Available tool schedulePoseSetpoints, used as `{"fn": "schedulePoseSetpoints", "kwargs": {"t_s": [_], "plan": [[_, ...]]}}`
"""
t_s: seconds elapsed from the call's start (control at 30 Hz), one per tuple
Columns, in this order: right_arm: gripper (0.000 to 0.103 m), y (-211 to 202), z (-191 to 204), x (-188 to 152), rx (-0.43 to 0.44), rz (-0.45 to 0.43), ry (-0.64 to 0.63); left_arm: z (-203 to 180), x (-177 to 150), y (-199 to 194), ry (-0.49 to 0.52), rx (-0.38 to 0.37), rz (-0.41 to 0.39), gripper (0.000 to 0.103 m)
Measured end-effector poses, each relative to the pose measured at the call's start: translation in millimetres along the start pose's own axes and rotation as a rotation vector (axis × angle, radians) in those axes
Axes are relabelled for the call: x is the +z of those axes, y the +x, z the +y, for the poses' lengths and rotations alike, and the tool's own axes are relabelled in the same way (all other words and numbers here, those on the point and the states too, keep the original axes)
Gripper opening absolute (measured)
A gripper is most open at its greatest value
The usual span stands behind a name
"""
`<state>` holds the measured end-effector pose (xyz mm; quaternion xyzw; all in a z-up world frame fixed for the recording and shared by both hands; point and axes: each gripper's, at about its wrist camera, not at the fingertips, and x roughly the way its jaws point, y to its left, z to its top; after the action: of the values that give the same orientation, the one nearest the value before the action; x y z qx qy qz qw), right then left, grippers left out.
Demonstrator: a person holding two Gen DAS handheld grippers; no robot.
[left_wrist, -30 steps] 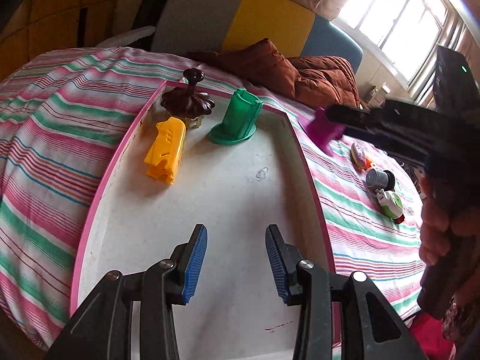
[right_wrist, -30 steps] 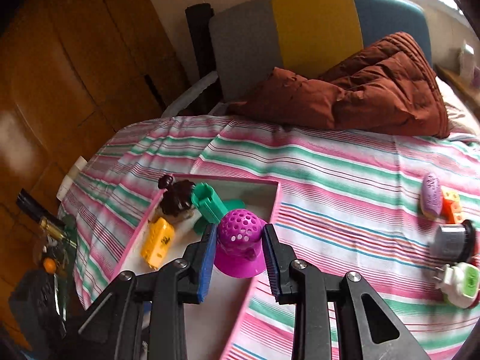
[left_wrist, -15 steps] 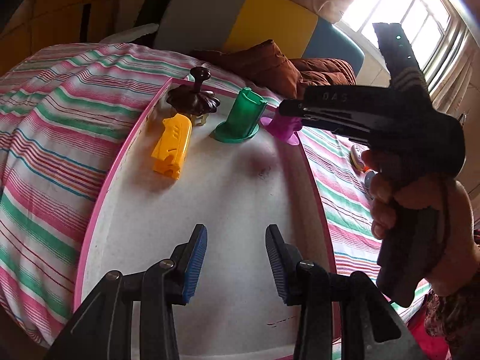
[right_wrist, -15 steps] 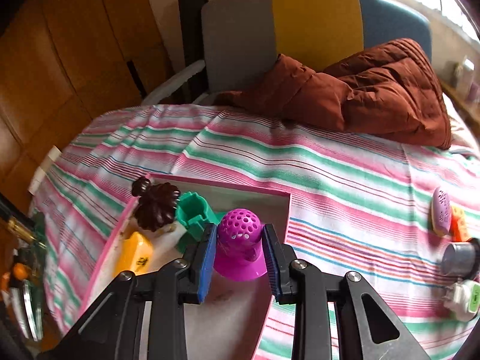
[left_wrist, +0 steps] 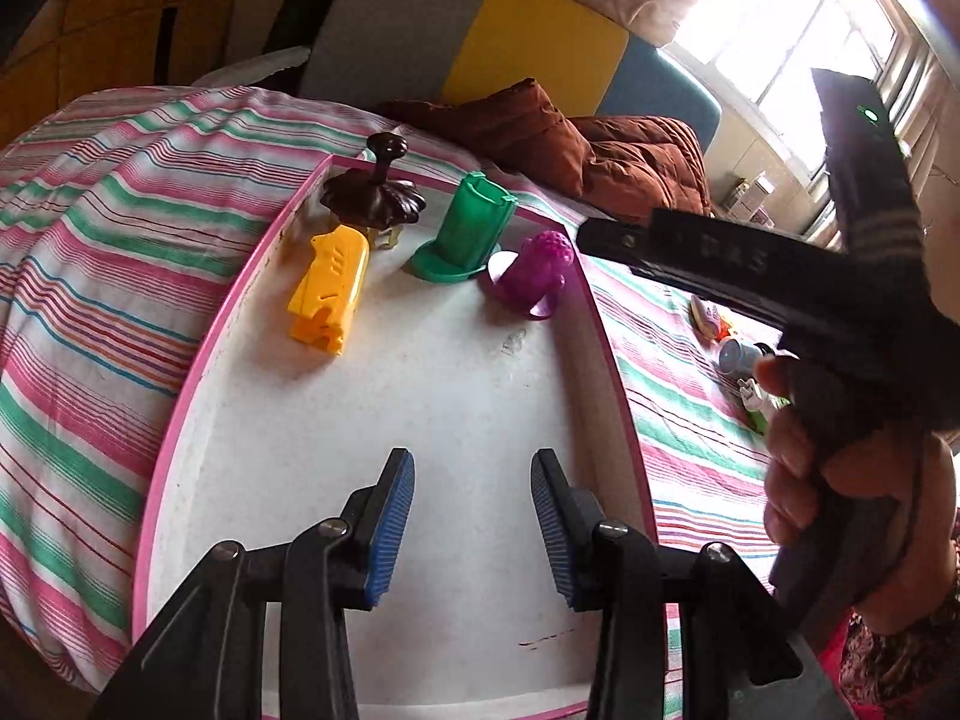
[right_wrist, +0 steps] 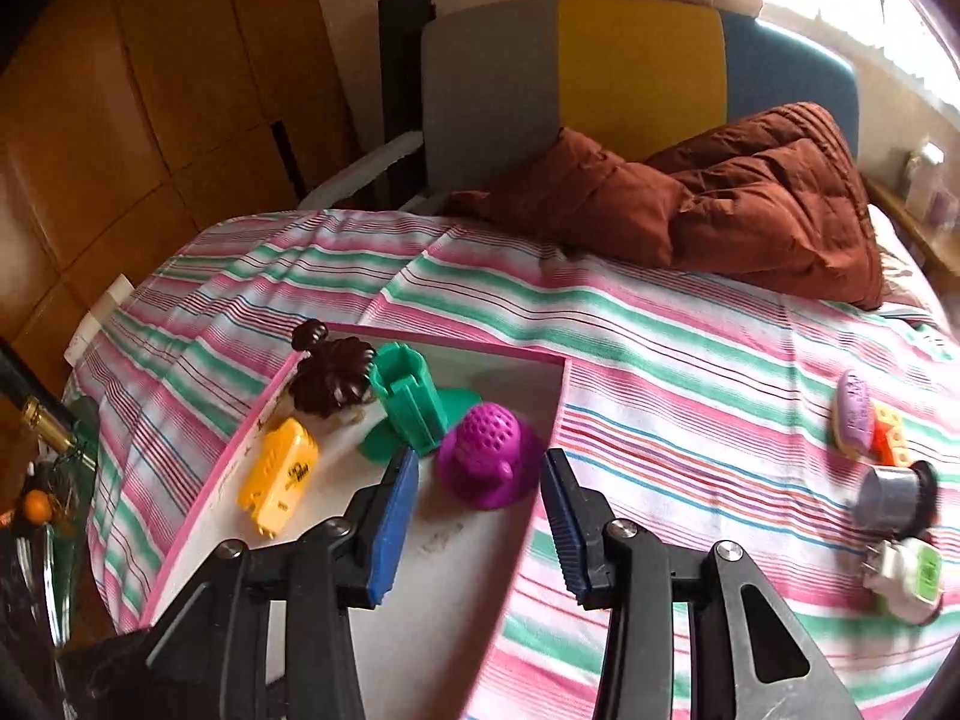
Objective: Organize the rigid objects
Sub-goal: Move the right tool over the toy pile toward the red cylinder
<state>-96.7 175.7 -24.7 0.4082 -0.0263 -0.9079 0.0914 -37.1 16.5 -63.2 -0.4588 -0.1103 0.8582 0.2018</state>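
A white tray with a pink rim (left_wrist: 180, 396) lies on a striped bedspread. At its far end stand a yellow block (left_wrist: 330, 288), a brown flower-shaped knob (left_wrist: 375, 195), a green holder (left_wrist: 468, 228) and a purple perforated dome (left_wrist: 534, 267), tipped against the right wall. In the right wrist view the purple dome (right_wrist: 486, 456) rests on the tray floor between the fingers of my right gripper (right_wrist: 480, 461). Its jaws are opening and the pads stand clear of the dome. My left gripper (left_wrist: 473, 468) hovers open over the near tray floor, holding nothing.
On the bedspread to the right of the tray lie a purple oval piece (right_wrist: 852, 414), an orange cube (right_wrist: 888, 426), a grey metal cup (right_wrist: 894, 492) and a white-green plug (right_wrist: 906, 576). A brown quilt (right_wrist: 720, 204) and a chair lie beyond. A hand (left_wrist: 840, 480) holds the right gripper.
My right gripper carried the purple dome over the tray's right wall, lowered it beside the green holder and spread its jaws off it. The left gripper stayed still.
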Motion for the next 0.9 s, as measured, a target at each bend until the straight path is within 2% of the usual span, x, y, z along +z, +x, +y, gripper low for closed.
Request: {"fn": "schedulePoseSetpoints", "kwargs": {"t_s": [0.3, 0.5, 0.7, 0.83, 0.9], "plan": [[0.045, -22.7, -27.3, -22.8, -0.047, 0.015, 0.042, -13.2, -4.1, -6.3, 0.027, 0.002, -0.009, 0.041], [0.045, -35.1, -63.1, -51.4, -0.09, 0.051, 0.091, -22.4, -6.1, -10.2, 0.047, -0.003, -0.013, 0.041], [0.045, -51.6, -115.4, -75.9, -0.198, 0.068, 0.143, -37.5, -6.6, -8.9, 0.079, -0.013, 0.004, 0.041], [0.045, -68.3, -165.8, -72.9, -0.268, 0.037, 0.209, -47.0, -5.9, -10.3, 0.093, -0.019, 0.007, 0.041], [0.047, -71.1, -192.4, -71.0, -0.265, 0.02, 0.251, -53.5, -5.5, -11.0, 0.108, -0.021, 0.006, 0.041]]}}
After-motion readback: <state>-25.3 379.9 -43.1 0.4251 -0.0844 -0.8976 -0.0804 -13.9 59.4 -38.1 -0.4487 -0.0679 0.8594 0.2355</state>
